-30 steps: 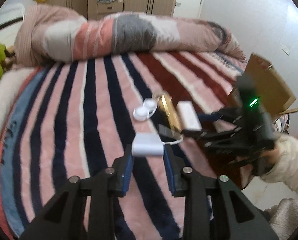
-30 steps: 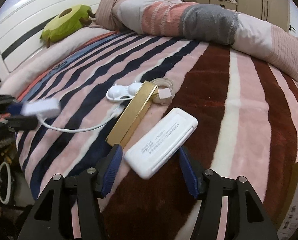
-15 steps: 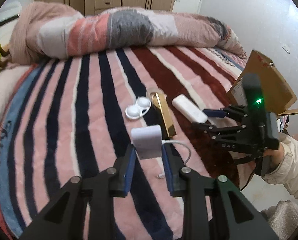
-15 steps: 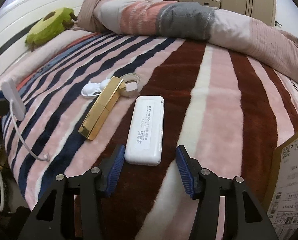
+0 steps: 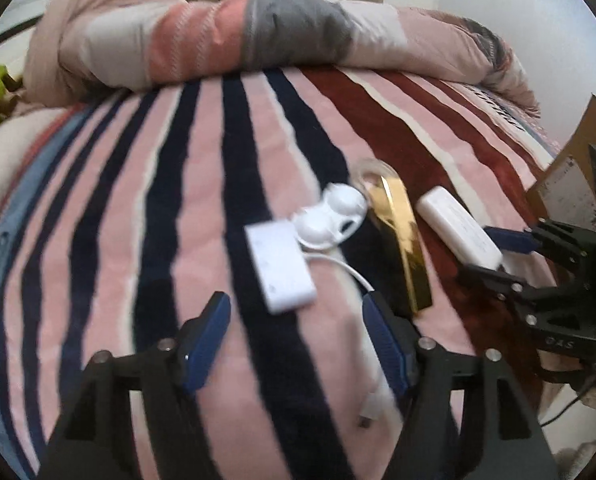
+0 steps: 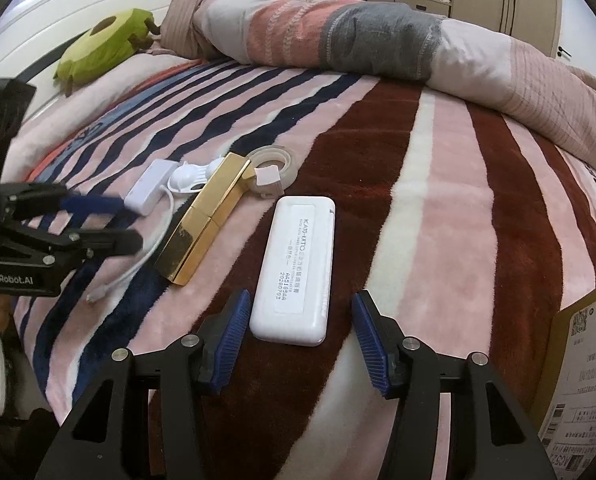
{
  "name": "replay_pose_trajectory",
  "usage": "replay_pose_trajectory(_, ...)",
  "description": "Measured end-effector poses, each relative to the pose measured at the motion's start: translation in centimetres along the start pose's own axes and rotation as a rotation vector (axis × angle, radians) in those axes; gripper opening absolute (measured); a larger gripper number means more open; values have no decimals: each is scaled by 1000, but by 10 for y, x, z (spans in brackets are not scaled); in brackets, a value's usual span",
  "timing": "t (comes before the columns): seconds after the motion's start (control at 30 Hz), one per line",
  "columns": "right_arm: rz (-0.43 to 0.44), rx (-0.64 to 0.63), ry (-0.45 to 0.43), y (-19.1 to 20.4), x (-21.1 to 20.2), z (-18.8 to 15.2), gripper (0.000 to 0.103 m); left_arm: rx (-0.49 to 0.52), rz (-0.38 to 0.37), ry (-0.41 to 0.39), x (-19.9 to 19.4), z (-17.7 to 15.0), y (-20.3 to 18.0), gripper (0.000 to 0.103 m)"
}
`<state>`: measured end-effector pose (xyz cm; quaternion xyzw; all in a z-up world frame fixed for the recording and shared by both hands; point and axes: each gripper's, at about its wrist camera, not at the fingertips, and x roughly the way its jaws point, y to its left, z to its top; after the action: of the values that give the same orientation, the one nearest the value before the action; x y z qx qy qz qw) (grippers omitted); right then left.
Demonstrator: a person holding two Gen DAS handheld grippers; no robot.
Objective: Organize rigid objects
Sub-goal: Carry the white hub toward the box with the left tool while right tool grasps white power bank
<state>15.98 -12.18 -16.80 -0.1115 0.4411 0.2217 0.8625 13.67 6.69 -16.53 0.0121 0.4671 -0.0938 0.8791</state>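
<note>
Left wrist view: left gripper [image 5: 296,342] with jaws spread wide and empty, the white adapter [image 5: 280,266] lying flat on the striped blanket [image 5: 98,240] just ahead at 12 o'clock, its cable [image 5: 339,266] trailing toward 4 o'clock. White contact-lens case [image 5: 331,220] touches the adapter's far end at 1 o'clock; gold bar [image 5: 401,240] next at 2 o'clock, then the white box [image 5: 457,228], the tape ring barely visible behind the bar. Frame is blurred. Right wrist view: right gripper [image 6: 299,330] jaws also wide apart, holding nothing, the white box [image 6: 298,264] flat between them, near end at 12 o'clock, neither pad touching it. Gold bar [image 6: 204,220] at 11 o'clock, tape ring [image 6: 274,168] beyond it, adapter [image 6: 150,186] further at 10 o'clock. Items read as one side-by-side row (placing step looks finished for both hands). Judgement: next move calls for backing both grippers straight off without nudging box or snagging the cable. Cardboard box [image 6: 577,364] sits at 4 o'clock.
</note>
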Motion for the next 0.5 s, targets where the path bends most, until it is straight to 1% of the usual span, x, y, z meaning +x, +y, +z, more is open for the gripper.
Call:
replay_pose_trajectory(0.07,2,1,-1,0,0,0,50,-20,10,-12,1,3,7,65)
replay_pose_trajectory(0.1,3,1,-1,0,0,0,50,-31,4,-11,4,7,11,63)
replay_pose_trajectory(0.13,5,1,-2,-1,0,0,50,-35,-4,1,10,9,12,60)
replay_pose_trajectory(0.17,6,1,-3,-1,1,0,50,-29,-5,13,17,12,11,50)
replay_pose_trajectory(0.2,7,2,-3,-1,1,1,50,-20,-1,22,23,14,10,45)
replay_pose_trajectory(0.27,11,4,-3,-1,1,1,50,-11,5,16,31,16,9,44)
replay_pose_trajectory(0.33,14,2,-2,-2,2,1,50,-30,-1,-2,33,18,11,38)
replay_pose_trajectory(0.37,16,2,-2,-2,2,1,50,-37,-2,-7,34,19,12,37)
replay_pose_trajectory(0.4,16,2,-2,-2,2,1,50,-35,0,-8,35,19,11,33)
replay_pose_trajectory(0.5,17,2,-2,-3,2,1,50,-32,-1,-9,34,19,10,27)
